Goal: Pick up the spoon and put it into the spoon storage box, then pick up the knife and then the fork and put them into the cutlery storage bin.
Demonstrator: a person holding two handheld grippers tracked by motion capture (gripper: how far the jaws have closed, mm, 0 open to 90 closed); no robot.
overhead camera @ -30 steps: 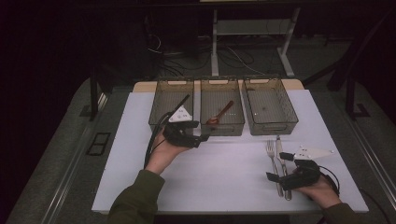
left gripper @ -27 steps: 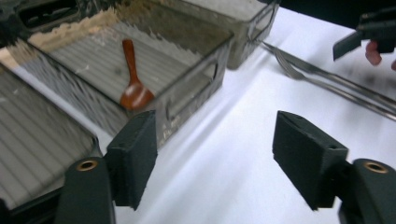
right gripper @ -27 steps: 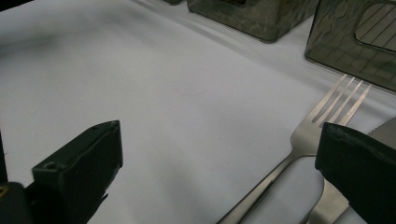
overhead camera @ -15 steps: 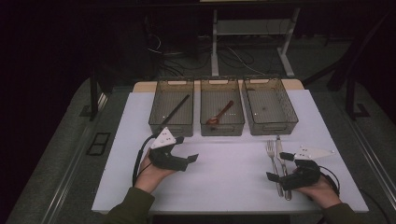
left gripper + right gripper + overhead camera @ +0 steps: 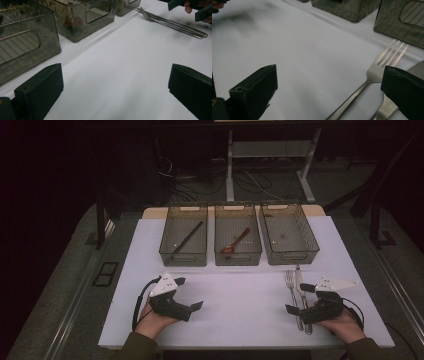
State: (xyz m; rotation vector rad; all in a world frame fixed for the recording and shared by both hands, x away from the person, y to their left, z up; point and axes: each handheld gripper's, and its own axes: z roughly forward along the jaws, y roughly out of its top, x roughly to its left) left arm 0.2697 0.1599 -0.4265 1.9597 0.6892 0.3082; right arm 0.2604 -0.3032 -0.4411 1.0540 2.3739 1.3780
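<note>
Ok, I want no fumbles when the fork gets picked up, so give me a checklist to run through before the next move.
1. Right gripper open: ok, jaws wide apart.
2. Fork between its jaws: ok, handle lies between them, untouched.
3. Knife apart from the fork: not ok, it lies close alongside.
4. Right bin free for cutlery: ok, nothing seen inside.
5. Left gripper out of the way: ok, its jaws have just been opening with nothing between them, far left on the white mat.

We see a dim room: dark grey floor (image 5: 65, 285) around the white-topped table (image 5: 250, 320), cables (image 5: 185, 177) lying far behind it, and a light metal frame (image 5: 270, 150) at far centre.
</note>
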